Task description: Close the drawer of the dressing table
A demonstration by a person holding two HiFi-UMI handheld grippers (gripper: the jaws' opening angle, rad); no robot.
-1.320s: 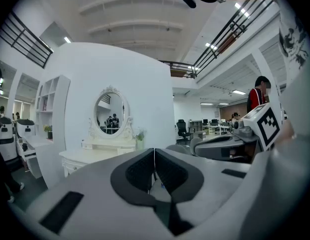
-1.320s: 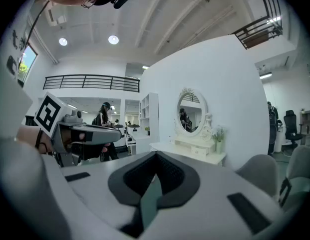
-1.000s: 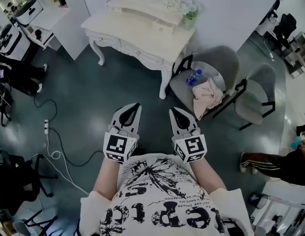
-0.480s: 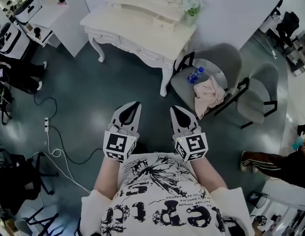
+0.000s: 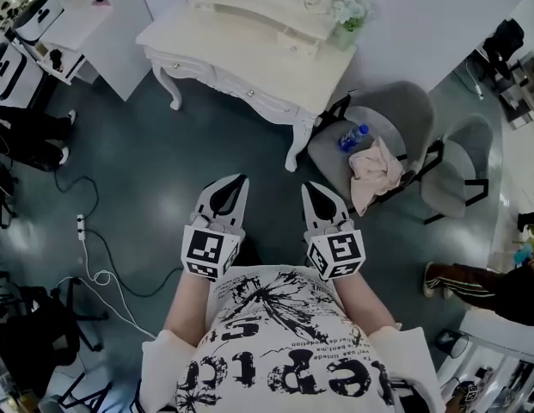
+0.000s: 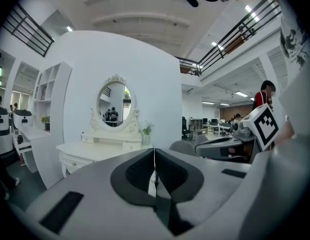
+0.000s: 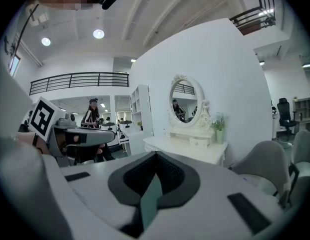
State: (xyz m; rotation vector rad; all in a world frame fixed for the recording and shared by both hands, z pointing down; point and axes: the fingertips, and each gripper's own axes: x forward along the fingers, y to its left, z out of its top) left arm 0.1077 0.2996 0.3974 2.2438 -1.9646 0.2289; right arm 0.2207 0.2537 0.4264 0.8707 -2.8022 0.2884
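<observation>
The cream dressing table (image 5: pixel 249 50) stands against the white wall at the top of the head view, with its oval mirror (image 6: pixel 115 104) above it. Its front drawers (image 5: pixel 222 80) carry small knobs and look flush from here. Both grippers are held side by side near the person's chest, over the dark floor and well short of the table. My left gripper (image 5: pixel 236 181) is shut with nothing in it, jaws meeting in the left gripper view (image 6: pixel 154 151). My right gripper (image 5: pixel 309 188) is shut and empty too (image 7: pixel 155 154). The table (image 7: pixel 189 149) lies ahead in the right gripper view.
A grey chair (image 5: pixel 395 110) right of the table holds a blue bottle (image 5: pixel 352 136) and a pink cloth (image 5: pixel 374 175). A second grey chair (image 5: pixel 460 170) stands further right. White shelving (image 5: pixel 77 15) is at the left, and a cable with a power strip (image 5: pixel 80 224) lies on the floor.
The table and chairs have slid slightly lower and closer in the head view as the person moves towards them. Both grippers stay shut in the same pose.
</observation>
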